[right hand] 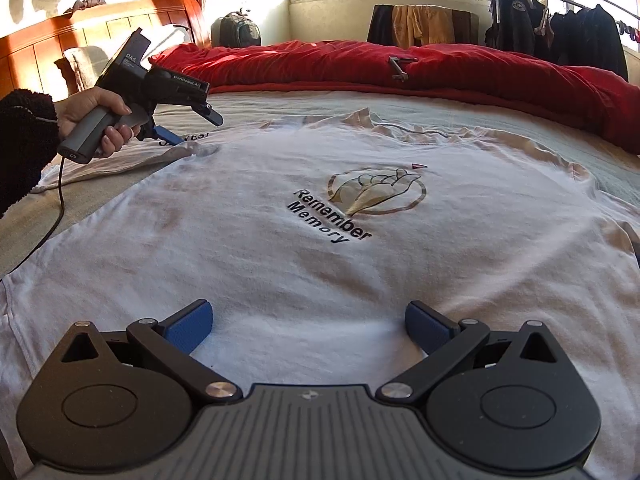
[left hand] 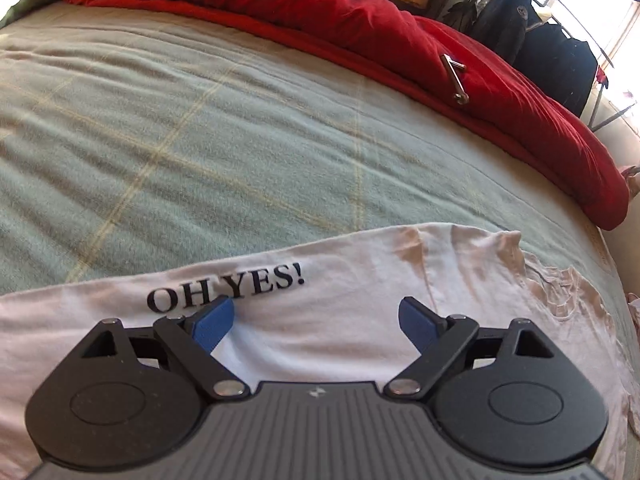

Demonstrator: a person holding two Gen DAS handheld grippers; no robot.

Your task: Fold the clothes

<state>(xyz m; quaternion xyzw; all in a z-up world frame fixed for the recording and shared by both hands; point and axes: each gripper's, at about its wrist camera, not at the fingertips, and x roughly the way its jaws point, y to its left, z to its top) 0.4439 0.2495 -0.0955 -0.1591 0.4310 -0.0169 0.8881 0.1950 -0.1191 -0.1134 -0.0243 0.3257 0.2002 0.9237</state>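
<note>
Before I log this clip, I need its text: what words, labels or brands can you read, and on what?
"OH YES!": sleeve of the white shirt.
"Remember Memory": shirt chest, under the round hand logo.
"DAS": left gripper, on its body.
"GenRobot.AI": the same gripper's side.
Small print under "DAS": too small to read.
Round badge on the hanging dark jacket: too blurred.

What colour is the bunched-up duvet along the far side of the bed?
Red duvet, clearest in the right wrist view.

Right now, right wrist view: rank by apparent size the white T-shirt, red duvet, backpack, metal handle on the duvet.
1. white T-shirt, fills most of the frame, though nearest the camera
2. red duvet
3. backpack
4. metal handle, smallest
</note>
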